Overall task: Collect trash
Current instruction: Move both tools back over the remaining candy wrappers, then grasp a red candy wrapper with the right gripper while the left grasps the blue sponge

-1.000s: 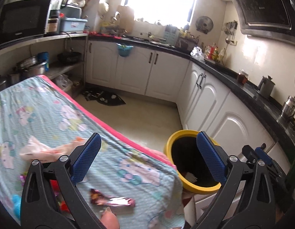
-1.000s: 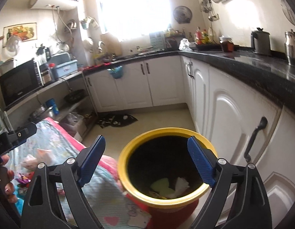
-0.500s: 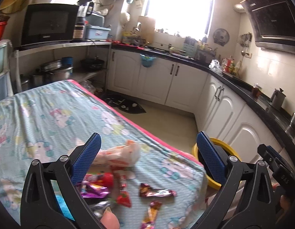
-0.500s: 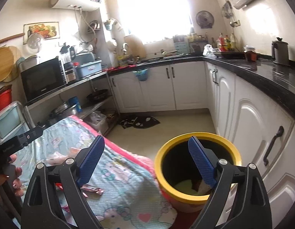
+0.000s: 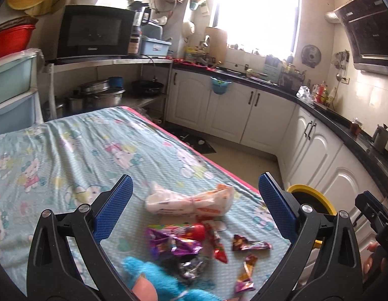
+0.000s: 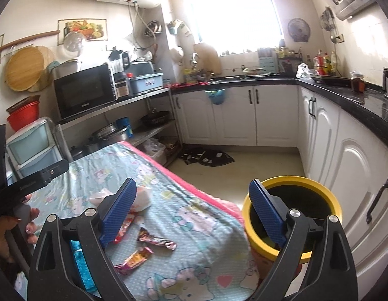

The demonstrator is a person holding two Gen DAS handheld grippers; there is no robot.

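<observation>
Trash is scattered on the table, which has a cartoon-cat cloth over it, and most of it sits between and just below the left gripper fingers. That gripper is spread wide with nothing in it. Between its fingers lies a crumpled white and orange plastic bag, with a purple wrapper and a red tube-shaped packet just under it, touching each other. Toward the right finger there's a dark brown candy wrapper and another small one lower down (something fuzzy and blue sits at the bottom edge, too blurred to identify).

Right gripper is also released and empty. Its left finger overlaps the bag in that view, and its right finger crosses the rim of the yellow bin, which stands on the floor just beside the table's corner. Brown wrapper and an orange wrapper lie between the fingers.
</observation>
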